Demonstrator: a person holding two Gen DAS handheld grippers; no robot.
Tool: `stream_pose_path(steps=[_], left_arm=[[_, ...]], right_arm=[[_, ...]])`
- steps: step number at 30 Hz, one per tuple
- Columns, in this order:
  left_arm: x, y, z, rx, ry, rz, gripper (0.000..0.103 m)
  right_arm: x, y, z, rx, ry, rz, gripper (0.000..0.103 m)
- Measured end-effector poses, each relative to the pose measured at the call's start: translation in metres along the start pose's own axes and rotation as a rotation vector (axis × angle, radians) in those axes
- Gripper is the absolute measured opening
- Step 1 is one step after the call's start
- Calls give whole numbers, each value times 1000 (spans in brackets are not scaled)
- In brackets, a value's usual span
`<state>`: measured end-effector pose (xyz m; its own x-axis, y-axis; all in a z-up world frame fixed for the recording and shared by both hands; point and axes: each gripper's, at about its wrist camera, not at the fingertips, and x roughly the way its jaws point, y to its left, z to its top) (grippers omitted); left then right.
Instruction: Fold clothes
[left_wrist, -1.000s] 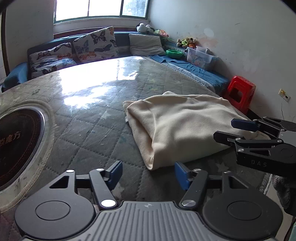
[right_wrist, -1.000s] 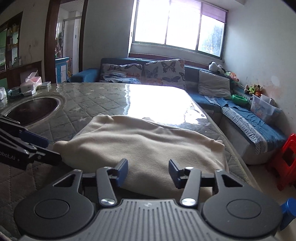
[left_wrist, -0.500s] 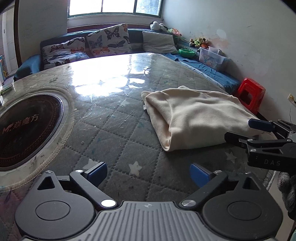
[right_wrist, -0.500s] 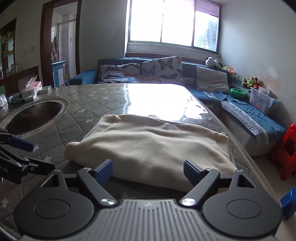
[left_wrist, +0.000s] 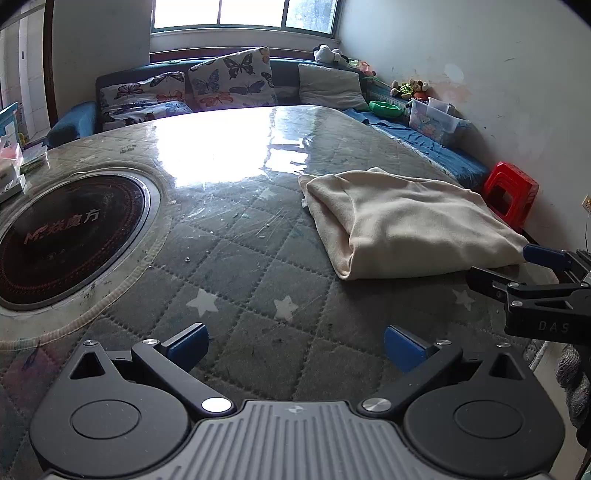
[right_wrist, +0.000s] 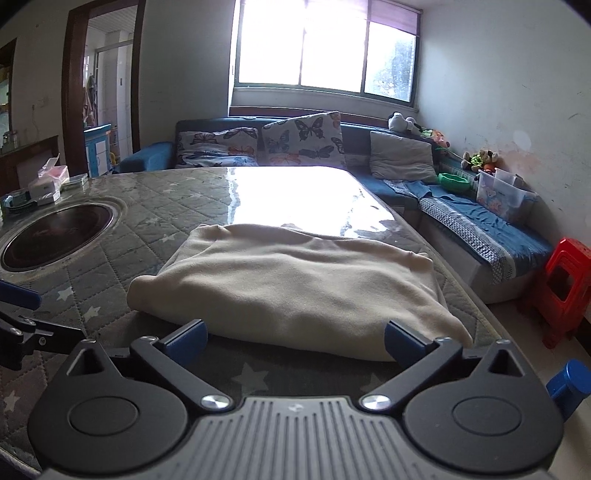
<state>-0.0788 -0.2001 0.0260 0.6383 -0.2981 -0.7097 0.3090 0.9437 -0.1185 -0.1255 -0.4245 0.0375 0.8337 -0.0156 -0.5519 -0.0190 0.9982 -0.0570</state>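
A cream garment (left_wrist: 406, 221) lies folded in a thick rectangle on the quilted, star-printed table cover (left_wrist: 240, 295), close to the table's right edge. My left gripper (left_wrist: 295, 345) is open over bare cover, well short and left of the garment, with nothing between its fingers. In the right wrist view the garment (right_wrist: 295, 280) fills the middle. My right gripper (right_wrist: 295, 338) hangs just before its near edge, jaws opening wide, pads clear of the cloth. Each gripper shows at the edge of the other's view: the right gripper (left_wrist: 517, 266), the left gripper (right_wrist: 22, 314).
A round black hob (left_wrist: 62, 236) is set into the table at the left, with small boxes (right_wrist: 48, 181) behind it. A sofa with butterfly cushions (right_wrist: 303, 140) runs along the far and right sides. A red stool (right_wrist: 565, 288) stands on the floor at the right.
Both grippers' jaws have spread from half closed to wide. Both have drawn back from the garment's near edge, and the garment stays flat on the table.
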Motion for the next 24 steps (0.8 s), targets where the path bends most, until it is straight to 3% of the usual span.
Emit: stream_pose_path(steps=[24], left_arm=[[-20, -18, -19, 22, -19, 5, 103]], right_arm=[[-20, 7, -14, 13, -6, -5, 103]])
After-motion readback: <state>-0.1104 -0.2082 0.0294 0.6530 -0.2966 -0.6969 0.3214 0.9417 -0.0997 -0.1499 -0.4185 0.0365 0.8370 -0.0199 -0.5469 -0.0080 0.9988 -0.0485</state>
